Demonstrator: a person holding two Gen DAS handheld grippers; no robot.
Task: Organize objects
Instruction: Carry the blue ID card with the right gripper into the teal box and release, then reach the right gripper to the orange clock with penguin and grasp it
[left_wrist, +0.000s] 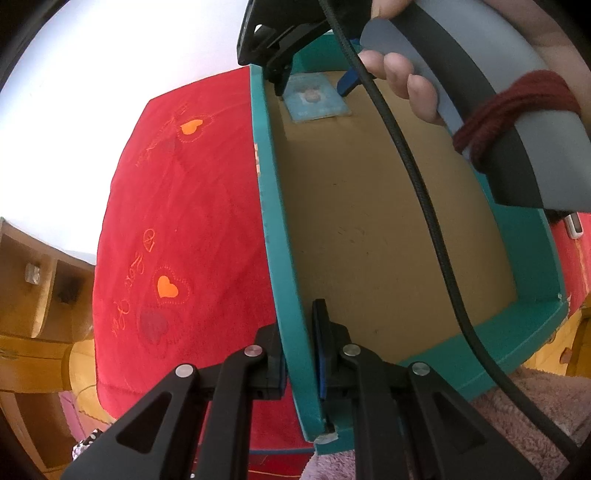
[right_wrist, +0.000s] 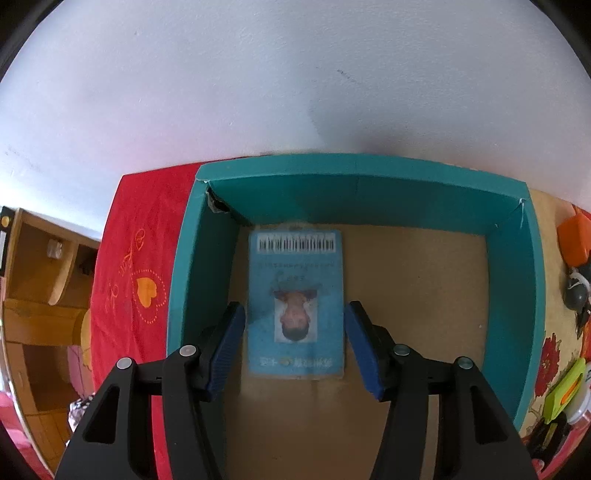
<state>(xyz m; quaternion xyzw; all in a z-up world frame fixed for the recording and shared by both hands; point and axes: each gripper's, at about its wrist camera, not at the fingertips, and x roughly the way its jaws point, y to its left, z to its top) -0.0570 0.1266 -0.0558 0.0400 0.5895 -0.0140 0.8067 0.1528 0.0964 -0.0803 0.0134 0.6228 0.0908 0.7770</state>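
Your card (right_wrist: 295, 302) lies flat on the brown floor of the teal box (right_wrist: 369, 184), toward its far left corner; from the left wrist view it sits at about 12 o'clock. It looks thin, light and laminated, so expect it to be slick and to flex. Lying flush, it offers no raised edge: I judge your best hold is across the two long sides, or slide it to the wall and tip it up.

Your right gripper (right_wrist: 294, 347) hangs over it, jaws half spread, one blue pad at 9 o'clock of the card and one at 3, neither pressing on it. Your left gripper (left_wrist: 299, 350) is clamped on the box's thin left wall.

The box is matte card, worn at the corners, on a red embroidered cloth (left_wrist: 177, 229).
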